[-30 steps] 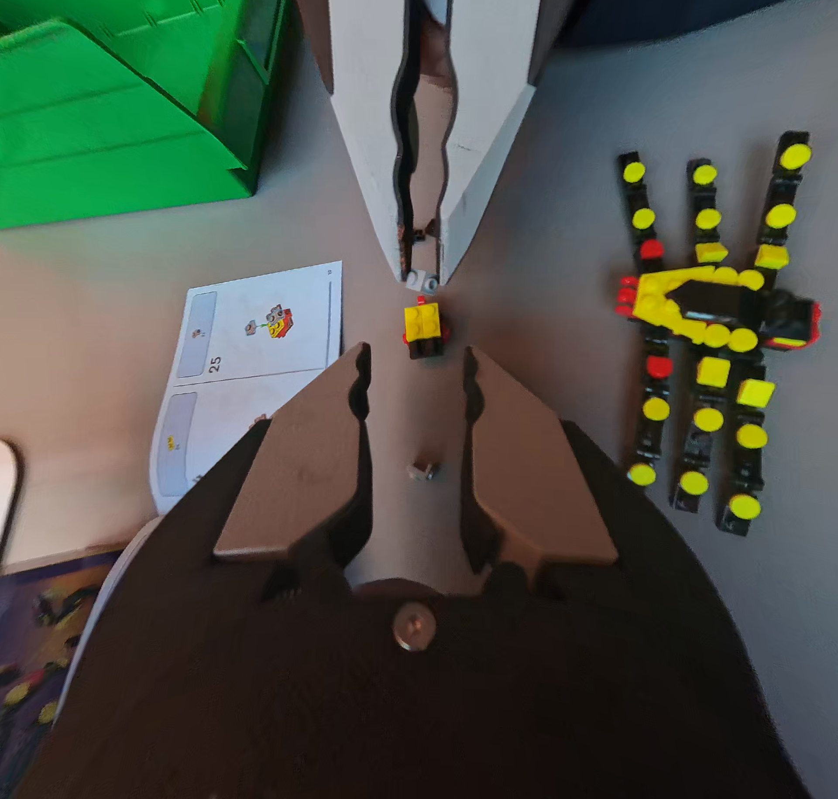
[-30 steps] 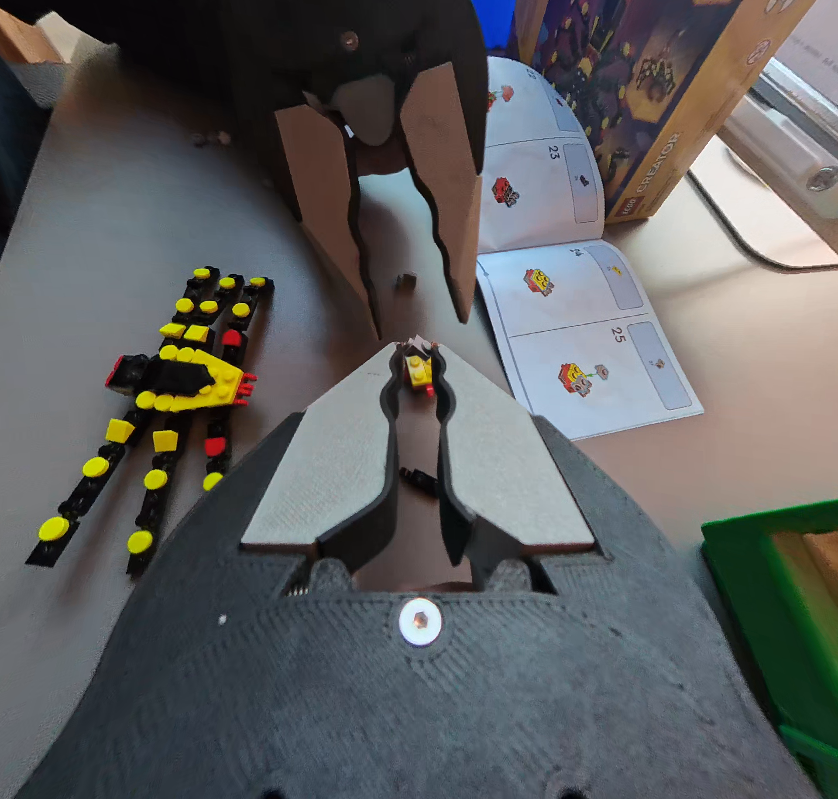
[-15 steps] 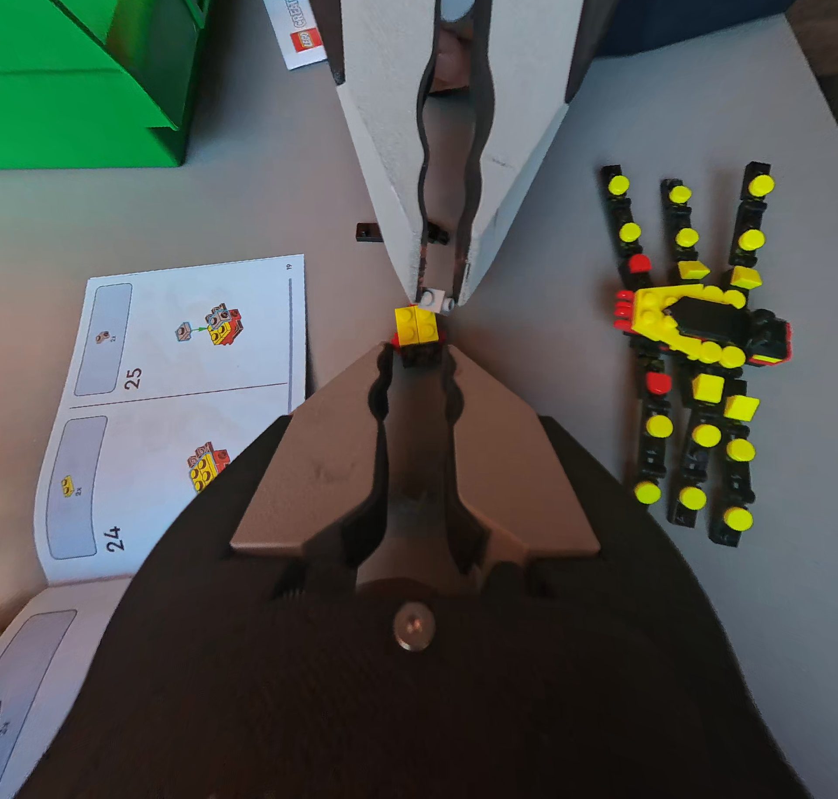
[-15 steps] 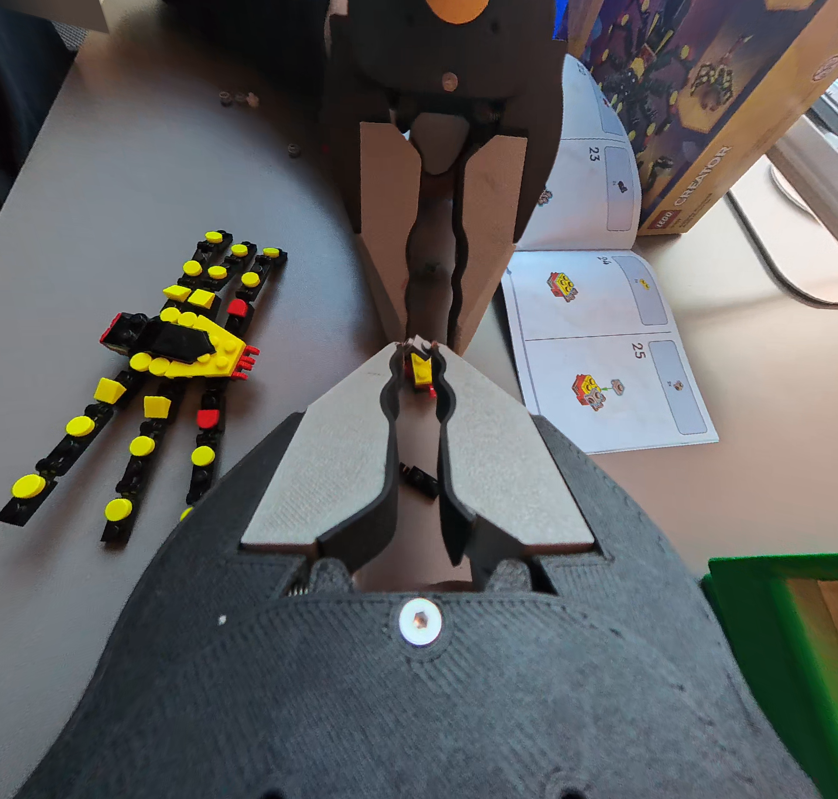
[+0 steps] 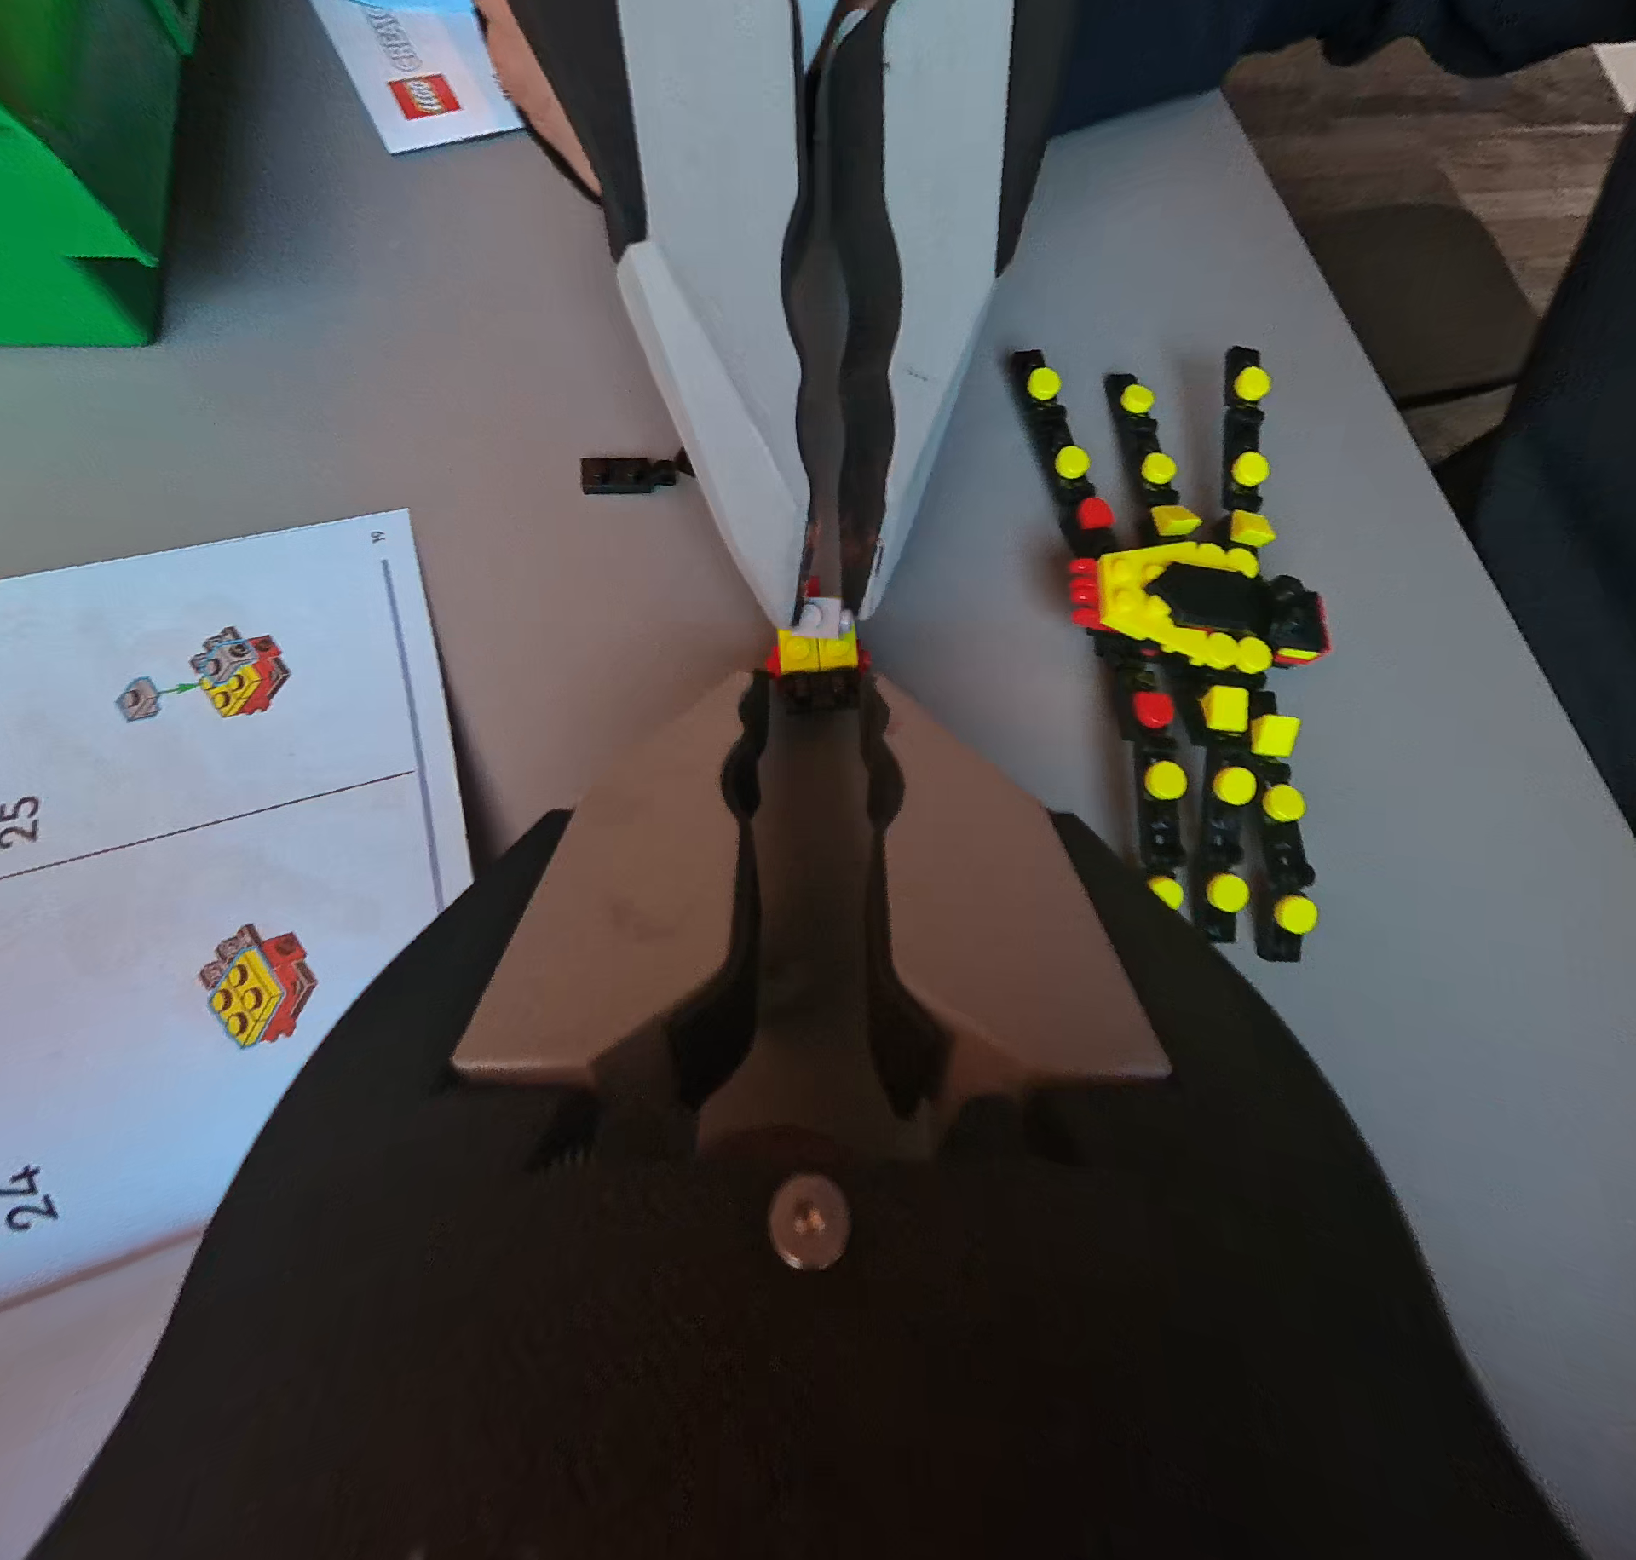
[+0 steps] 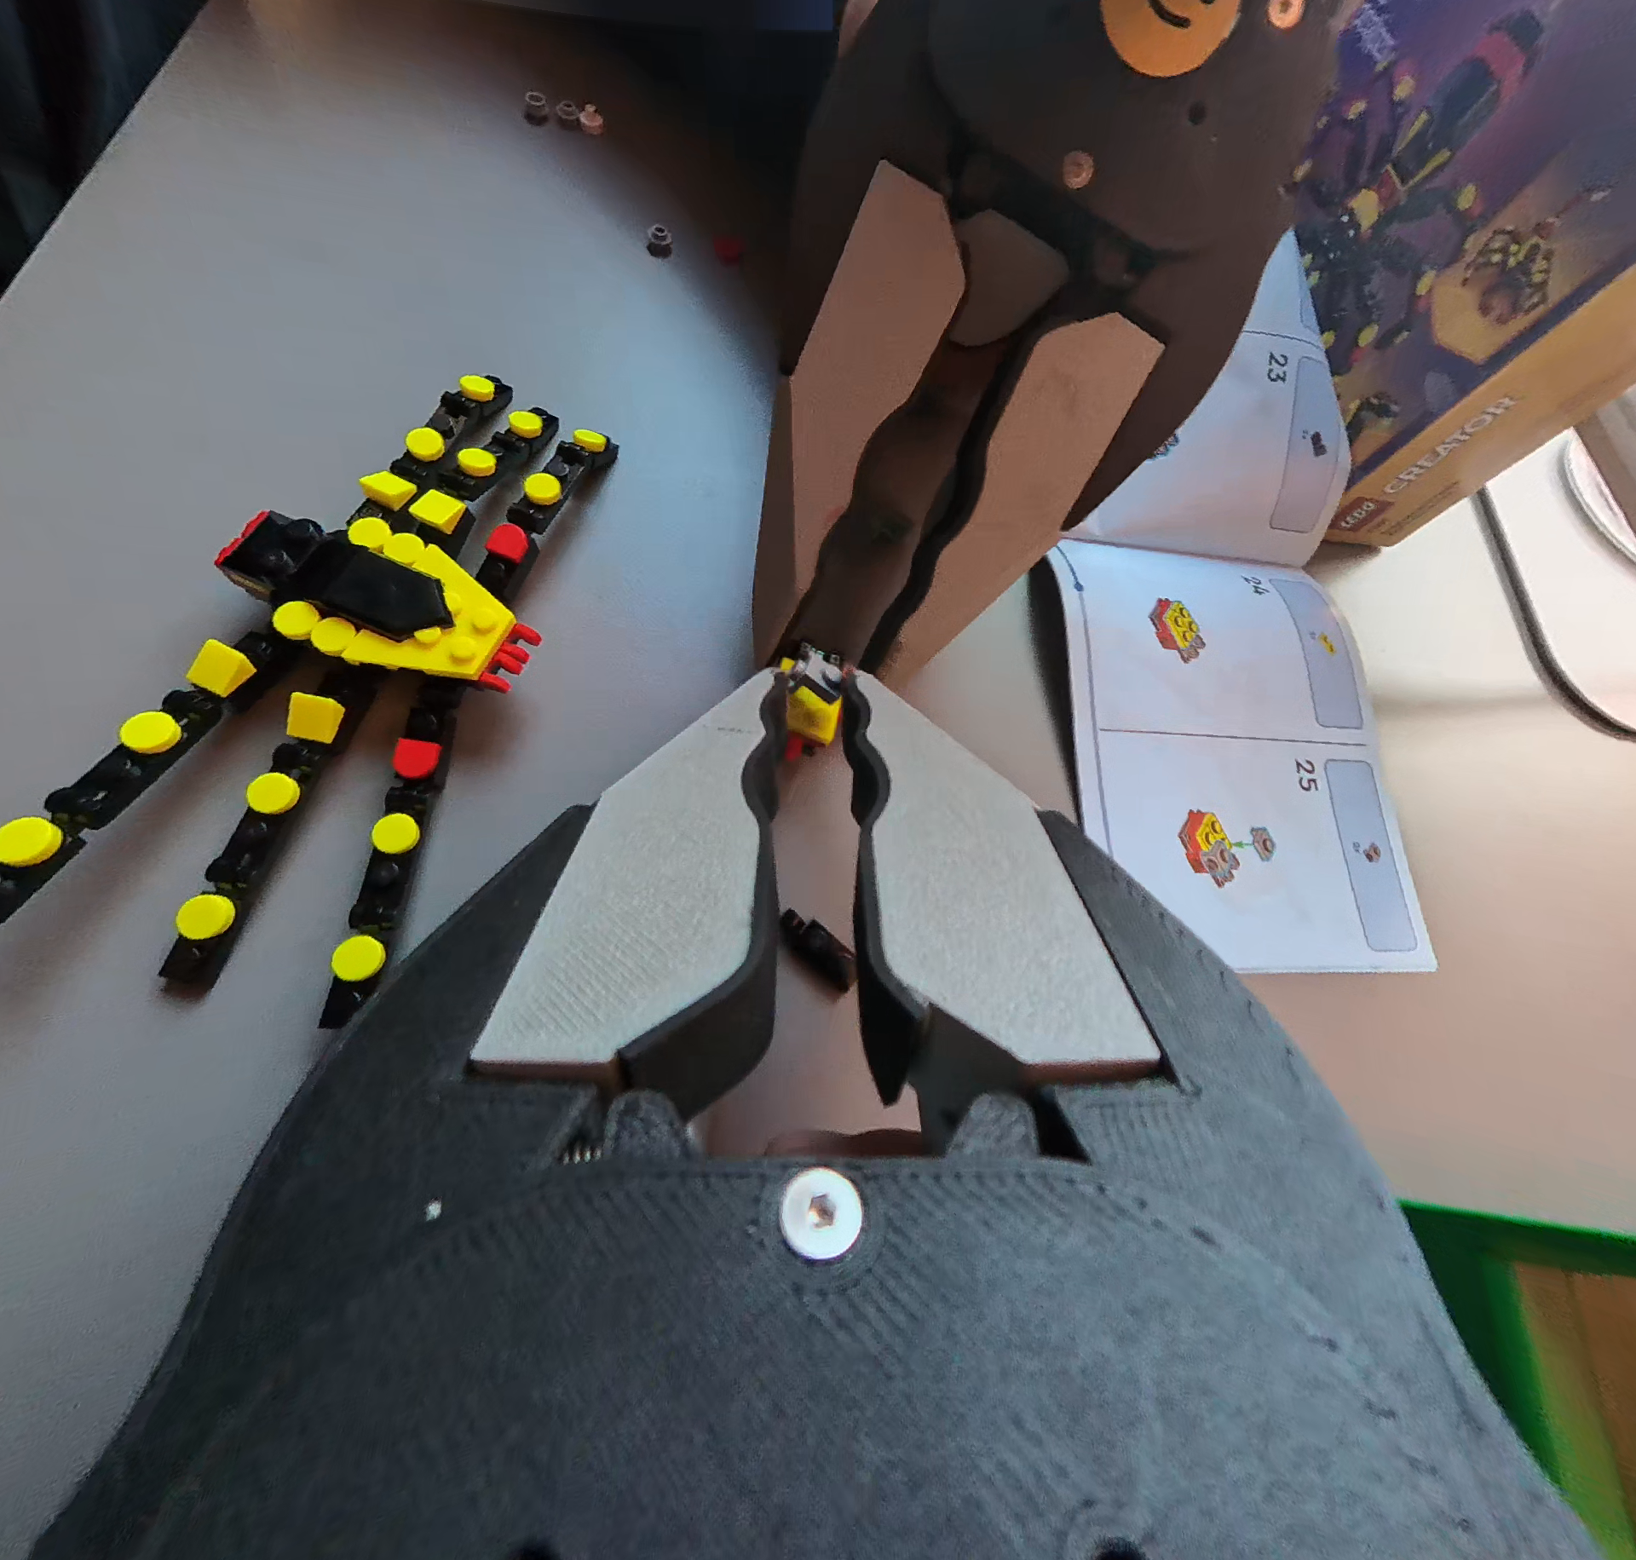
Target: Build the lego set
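A small yellow, red and black block point(image 5: 814, 652) sits between the brown fingertips of my left gripper point(image 5: 814, 687), which is shut on it just above the grey table. My right gripper point(image 5: 828, 610), with white fingers, comes from the far side. It is shut on a tiny grey piece point(image 5: 821, 613) that touches the top of the block. In the right wrist view the block point(image 6: 810, 715) shows between the tips of my right gripper point(image 6: 810, 677), with my left gripper point(image 6: 823, 646) opposite. A built black and yellow spider point(image 5: 1186, 606) lies flat to the right.
The open instruction booklet point(image 5: 221, 765) lies left of the grippers. A loose black piece point(image 5: 620, 473) lies behind it. A green bin point(image 5: 71, 145) stands at the far left. The set's box point(image 6: 1461, 234) and several tiny loose pieces point(image 6: 567, 110) show in the right wrist view. The table edge point(image 5: 1328, 234) runs along the right.
My left gripper moved forward and shut on the yellow block, which was lying free a second ago. My right gripper brought the grey piece down onto the block's top.
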